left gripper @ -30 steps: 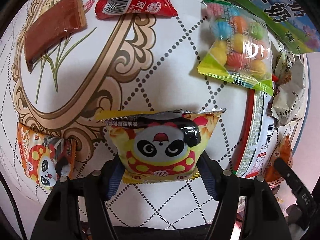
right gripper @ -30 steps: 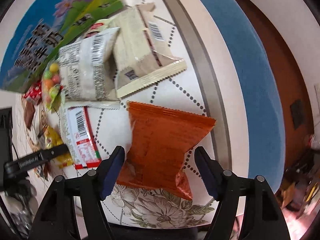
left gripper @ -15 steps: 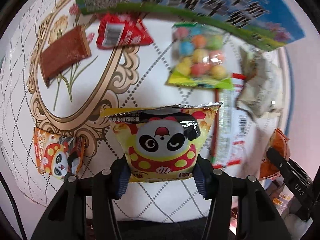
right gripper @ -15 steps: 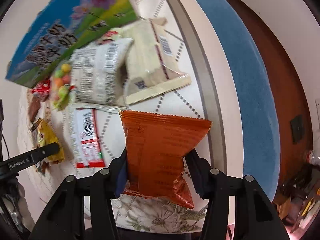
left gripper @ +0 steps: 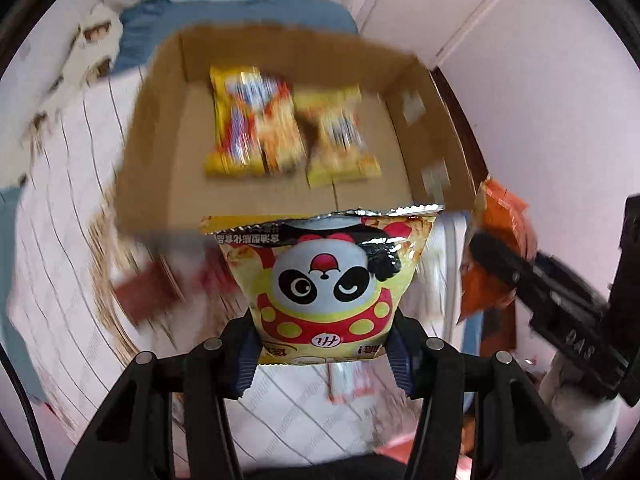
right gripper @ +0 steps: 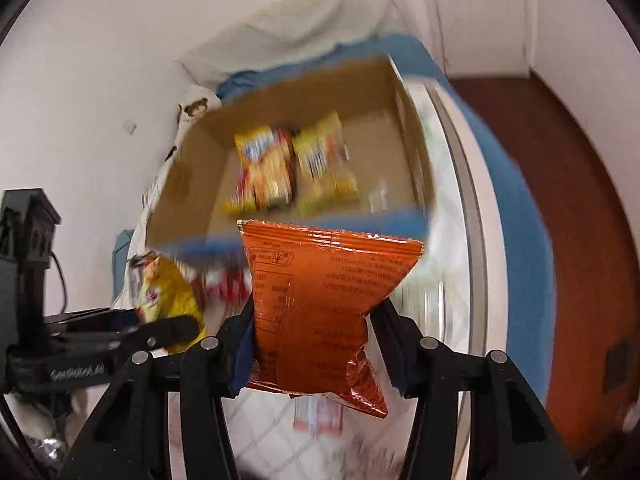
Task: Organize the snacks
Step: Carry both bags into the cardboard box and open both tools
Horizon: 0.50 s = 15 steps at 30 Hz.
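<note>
My left gripper is shut on a yellow panda snack bag, held in the air above the table. My right gripper is shut on an orange snack bag, also lifted. Ahead of both stands an open cardboard box with yellow snack packets lying on its floor. In the left wrist view the right gripper and its orange bag show at the right. In the right wrist view the left gripper with the panda bag shows at the left.
Below lies the patterned white tablecloth with a brown packet and a red-and-white packet blurred on it. A blue cloth borders the table's right side. White walls and a brown floor lie beyond.
Both grippers closed on their bags and lifted them off the table. The views tilted up from the tabletop, and the open box came into sight ahead.
</note>
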Motion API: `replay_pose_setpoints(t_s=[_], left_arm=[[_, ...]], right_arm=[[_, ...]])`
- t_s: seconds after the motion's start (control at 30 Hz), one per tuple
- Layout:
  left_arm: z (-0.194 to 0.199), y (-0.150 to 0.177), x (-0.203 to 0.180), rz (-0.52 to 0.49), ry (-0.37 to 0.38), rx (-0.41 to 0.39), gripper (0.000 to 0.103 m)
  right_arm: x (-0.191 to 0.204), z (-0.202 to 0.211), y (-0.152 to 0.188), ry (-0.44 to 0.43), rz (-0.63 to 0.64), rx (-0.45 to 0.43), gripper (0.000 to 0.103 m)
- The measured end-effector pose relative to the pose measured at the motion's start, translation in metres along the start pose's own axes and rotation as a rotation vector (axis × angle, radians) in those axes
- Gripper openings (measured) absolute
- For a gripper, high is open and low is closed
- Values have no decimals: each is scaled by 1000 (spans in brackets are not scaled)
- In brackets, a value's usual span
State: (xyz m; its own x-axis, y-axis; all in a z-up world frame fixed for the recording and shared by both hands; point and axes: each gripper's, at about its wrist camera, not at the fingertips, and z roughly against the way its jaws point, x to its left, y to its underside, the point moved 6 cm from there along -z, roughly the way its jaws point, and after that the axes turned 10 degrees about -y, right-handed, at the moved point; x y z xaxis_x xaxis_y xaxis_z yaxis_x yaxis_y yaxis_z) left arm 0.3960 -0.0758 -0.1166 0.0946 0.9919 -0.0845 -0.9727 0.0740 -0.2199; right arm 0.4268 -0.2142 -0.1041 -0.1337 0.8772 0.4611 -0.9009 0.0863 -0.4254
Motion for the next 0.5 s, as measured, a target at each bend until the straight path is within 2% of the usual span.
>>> replay_pose_setpoints(t_s=[0.07,0.27,0.33,0.5], left_arm=[[-1,-30,19,-8,-43,-21,51],[-26,-108,61,-22,-154,1,51],[-41,-135,73,-23,-195,20,51],[-75,-172,96,-8,-247,64,52]], right_arm=[[-4,-9,-36,18,27,-7,55],[-18,-59,-121,94,44,25,55],[-25,-74,-138,126,48,50,55],[-44,-108,-168,167,39,107,56]])
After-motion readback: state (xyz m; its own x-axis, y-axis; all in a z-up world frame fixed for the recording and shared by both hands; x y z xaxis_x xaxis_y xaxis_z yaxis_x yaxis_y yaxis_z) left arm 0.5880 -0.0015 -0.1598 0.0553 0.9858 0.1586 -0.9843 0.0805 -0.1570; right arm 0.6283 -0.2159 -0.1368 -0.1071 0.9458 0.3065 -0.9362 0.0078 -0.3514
